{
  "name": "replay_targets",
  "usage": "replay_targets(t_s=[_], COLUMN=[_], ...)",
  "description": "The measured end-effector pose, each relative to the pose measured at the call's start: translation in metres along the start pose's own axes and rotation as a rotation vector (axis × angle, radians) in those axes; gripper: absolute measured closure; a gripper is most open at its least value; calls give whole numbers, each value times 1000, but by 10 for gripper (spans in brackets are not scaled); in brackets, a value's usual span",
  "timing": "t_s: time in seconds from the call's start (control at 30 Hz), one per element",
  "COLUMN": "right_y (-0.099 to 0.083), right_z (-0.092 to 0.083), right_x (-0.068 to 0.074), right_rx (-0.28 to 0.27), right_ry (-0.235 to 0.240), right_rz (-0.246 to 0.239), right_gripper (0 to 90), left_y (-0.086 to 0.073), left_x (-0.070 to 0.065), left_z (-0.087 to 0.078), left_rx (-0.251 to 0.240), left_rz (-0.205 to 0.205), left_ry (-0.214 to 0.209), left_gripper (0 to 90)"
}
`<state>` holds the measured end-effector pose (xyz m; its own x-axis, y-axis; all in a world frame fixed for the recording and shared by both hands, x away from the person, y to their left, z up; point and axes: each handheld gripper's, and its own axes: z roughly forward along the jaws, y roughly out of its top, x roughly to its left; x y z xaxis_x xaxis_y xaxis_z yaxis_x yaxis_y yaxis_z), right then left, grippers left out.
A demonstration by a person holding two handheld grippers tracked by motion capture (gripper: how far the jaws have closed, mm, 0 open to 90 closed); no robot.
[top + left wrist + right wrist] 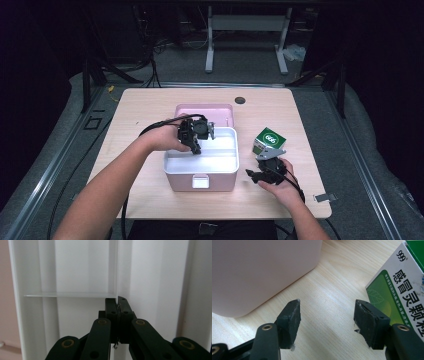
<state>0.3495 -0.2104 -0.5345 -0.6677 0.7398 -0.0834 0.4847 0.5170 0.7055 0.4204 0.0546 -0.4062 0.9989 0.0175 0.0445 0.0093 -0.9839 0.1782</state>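
Note:
A pink storage box sits mid-table, and a white tray lies inside it. The pink lid rests just behind. My left gripper reaches down into the far left part of the tray. In the left gripper view its jaws are pressed together on a thin upright white divider of the tray, my left gripper shut on that wall. A green and white medicine box stands right of the pink box. My right gripper is just in front of it, open, with bare wood between its fingertips; the medicine box is beside its right jaw.
A dark round grommet sits at the table's far edge. A small metal clip lies at the near right corner. Black cables trail off the left side. Bare wood lies left of the pink box.

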Motion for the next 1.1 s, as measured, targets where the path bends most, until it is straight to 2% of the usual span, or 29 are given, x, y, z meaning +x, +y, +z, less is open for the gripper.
replay_targets(t_s=[0.1,0.3,0.5,0.7,0.73,0.77,1.0,1.1], right_y=[0,0,0,0,0,0,0,0], right_z=[0,0,-1,-1,-1,-1,0,0], right_x=[0,0,0,0,0,0,0,0], right_rx=[0,-1,0,-4,-3,-3,-3,1], right_ry=[0,0,-10,-8,-15,-15,-7,-10], right_rz=[0,1,5,7,1,1,5,4], right_gripper=[380,380,380,380,380,380,380,380], left_y=[0,-4,-24,-67,-84,-84,-149,-176], left_x=[0,0,0,2,3,3,1,-1], left_z=[-4,-18,-42,-61,-64,-64,-68,-69], left_rx=[-7,-9,-16,-13,-15,-15,-10,-28], left_rz=[-5,-8,-42,-110,-146,-146,-258,-312], left_ry=[-8,14,40,67,72,72,70,71], left_gripper=[893,892,892,892,892,892,892,892])
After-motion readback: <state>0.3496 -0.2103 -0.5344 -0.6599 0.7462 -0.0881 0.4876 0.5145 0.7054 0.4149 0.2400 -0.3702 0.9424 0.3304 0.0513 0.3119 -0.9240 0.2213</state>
